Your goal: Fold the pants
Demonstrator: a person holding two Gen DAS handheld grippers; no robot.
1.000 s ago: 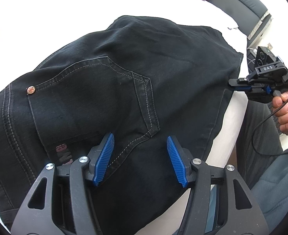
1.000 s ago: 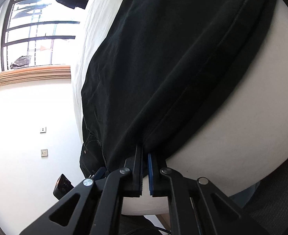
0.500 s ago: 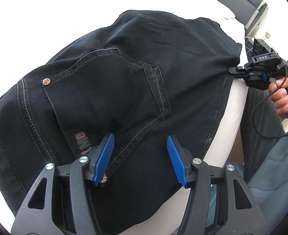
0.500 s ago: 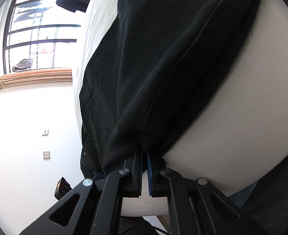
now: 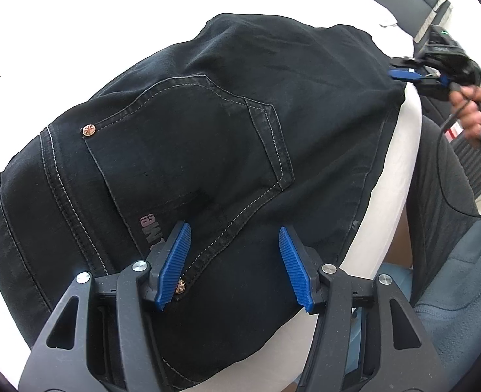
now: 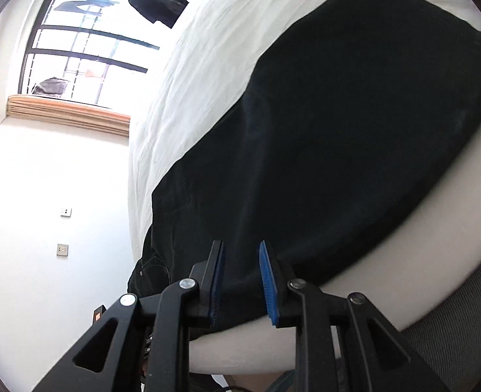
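Right gripper (image 6: 240, 277) released black pants (image 5: 240, 150), opening; white bed (image 6: 207, 65) (window (image 6: 87, 32) beyond).

- Left gripper (image 5: 235, 268): black plastic frame with triangular cut-outs, silver round screws at the joints, two ribbed blue pads on its fingers (image 5: 175, 264).
- Right gripper (image 6: 240, 281): same black frame, silver screws, and thin blue ribbed pads seen edge-on.
- In the left wrist view, at about 2 o'clock, the person's hand (image 5: 472, 111) is on a black handle, a thin black cable (image 5: 442, 163) trailing from it.
- Dark grey trousers (image 5: 436, 176) at 3 o'clock; blue-grey fleece garment (image 5: 459, 277) at 4 o'clock.
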